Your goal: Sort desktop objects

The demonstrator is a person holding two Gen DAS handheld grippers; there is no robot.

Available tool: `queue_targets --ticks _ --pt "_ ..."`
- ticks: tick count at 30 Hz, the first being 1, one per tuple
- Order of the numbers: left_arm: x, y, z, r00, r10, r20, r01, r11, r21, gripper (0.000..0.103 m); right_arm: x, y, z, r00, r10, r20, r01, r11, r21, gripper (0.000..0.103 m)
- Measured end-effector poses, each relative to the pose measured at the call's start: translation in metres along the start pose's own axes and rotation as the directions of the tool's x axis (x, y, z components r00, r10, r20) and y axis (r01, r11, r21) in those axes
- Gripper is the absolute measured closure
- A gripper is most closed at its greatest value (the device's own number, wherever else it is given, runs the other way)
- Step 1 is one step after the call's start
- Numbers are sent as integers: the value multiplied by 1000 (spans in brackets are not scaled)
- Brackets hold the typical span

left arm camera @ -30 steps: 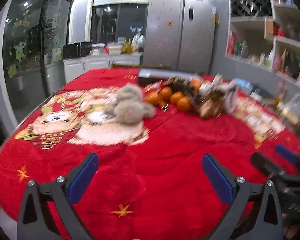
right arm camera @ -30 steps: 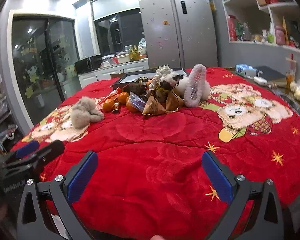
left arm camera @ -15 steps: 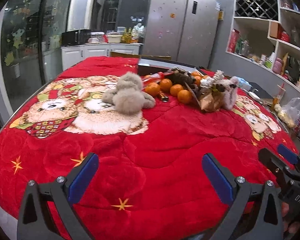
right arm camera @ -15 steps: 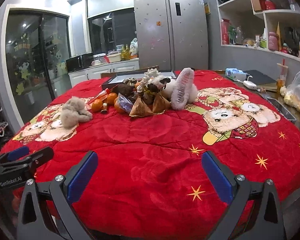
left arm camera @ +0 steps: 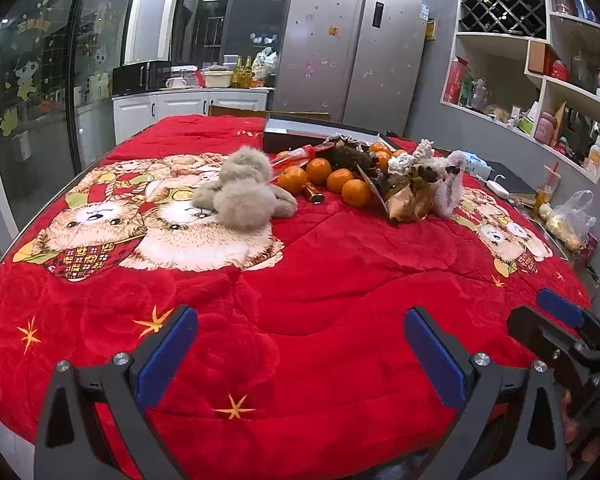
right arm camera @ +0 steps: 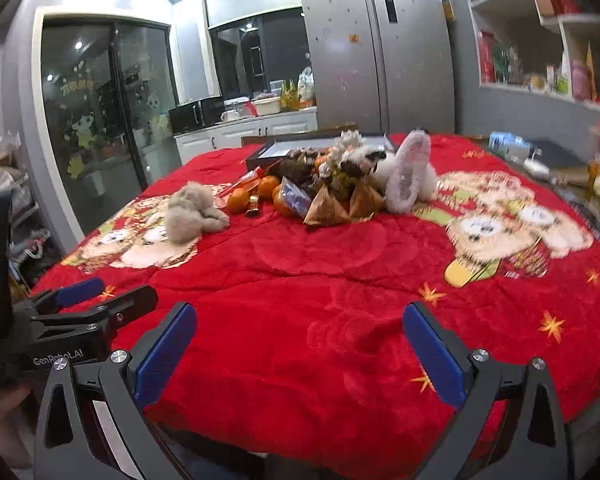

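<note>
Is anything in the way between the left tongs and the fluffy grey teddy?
Nothing visible. Only bare red plush blanket lies between the open left tongs and the fluffy grey plush toy. The oranges sit beside it, farther right.

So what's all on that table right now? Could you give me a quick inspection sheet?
Surface: red blanket with bear prints covers the table.
Job's things: grey plush toy, oranges, wrapped bouquet, white fluffy toy, dark tray behind.
Clutter: plastic bag, drink cup at the right edge.
Grippers: left gripper and right gripper both open, empty.
Cables: white charger with cord.
Surroundings: fridge, shelves, kitchen counter.
</note>
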State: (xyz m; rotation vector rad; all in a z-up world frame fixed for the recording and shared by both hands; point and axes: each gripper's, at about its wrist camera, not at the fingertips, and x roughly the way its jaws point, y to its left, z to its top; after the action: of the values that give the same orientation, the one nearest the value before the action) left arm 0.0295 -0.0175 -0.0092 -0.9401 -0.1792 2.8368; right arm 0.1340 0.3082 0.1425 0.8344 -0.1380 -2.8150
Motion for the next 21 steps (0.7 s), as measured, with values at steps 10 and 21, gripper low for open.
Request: queue_targets --ticks 10,21 --pt "6 1 1 997 72 -29 -71 997 8 0 -3 -3 1 1000 -1 3 1 1000 18 0" --pt "5 7 4 996 73 -46 -74 997 -10 0 -5 3 -1 998 10 58 -9 1000 -15 0"
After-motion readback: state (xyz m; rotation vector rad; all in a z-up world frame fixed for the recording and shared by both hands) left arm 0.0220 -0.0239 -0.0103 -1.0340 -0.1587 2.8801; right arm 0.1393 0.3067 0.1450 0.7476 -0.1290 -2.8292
